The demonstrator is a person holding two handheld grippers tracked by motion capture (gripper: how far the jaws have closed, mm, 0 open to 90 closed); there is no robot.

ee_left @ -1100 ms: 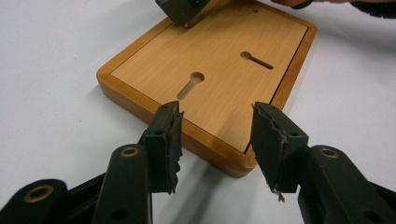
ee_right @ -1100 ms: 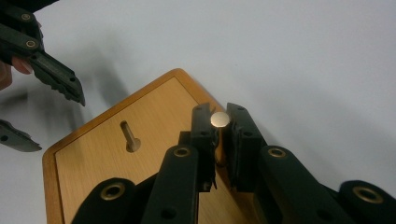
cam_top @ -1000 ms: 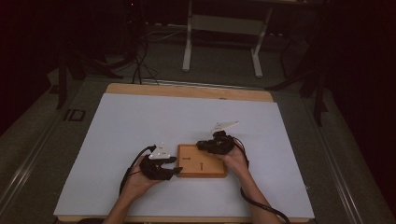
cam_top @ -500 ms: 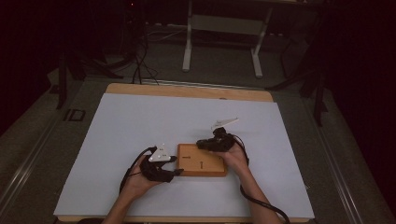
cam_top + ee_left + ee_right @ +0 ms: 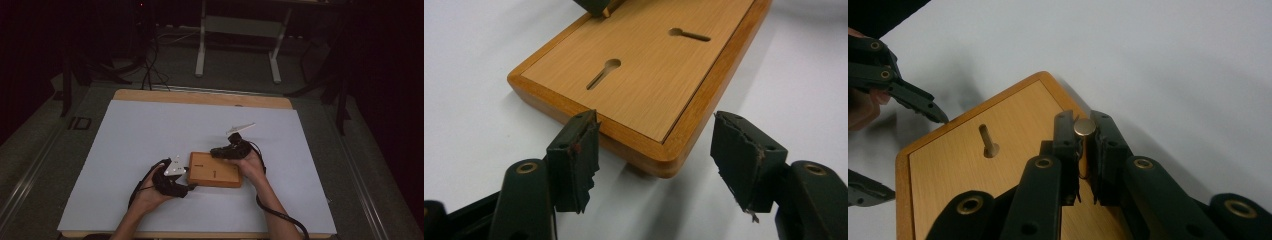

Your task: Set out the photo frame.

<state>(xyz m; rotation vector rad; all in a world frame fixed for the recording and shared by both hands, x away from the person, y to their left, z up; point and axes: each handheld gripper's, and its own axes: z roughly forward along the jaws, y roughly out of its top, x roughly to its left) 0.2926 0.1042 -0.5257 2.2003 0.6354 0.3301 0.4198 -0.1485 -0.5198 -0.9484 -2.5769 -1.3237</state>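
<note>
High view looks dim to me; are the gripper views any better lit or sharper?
High view: dark surroundings, only the table lit, board small and soft. Left gripper view: bright, board sharp, soft shadow beneath it. Right gripper view: bright, metal pin slightly glinting, nearest gripper parts blurred.

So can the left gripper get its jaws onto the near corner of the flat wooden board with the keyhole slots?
Probably yes: the left gripper stands open astride the near corner of the flat wooden board, with nothing between.
</note>
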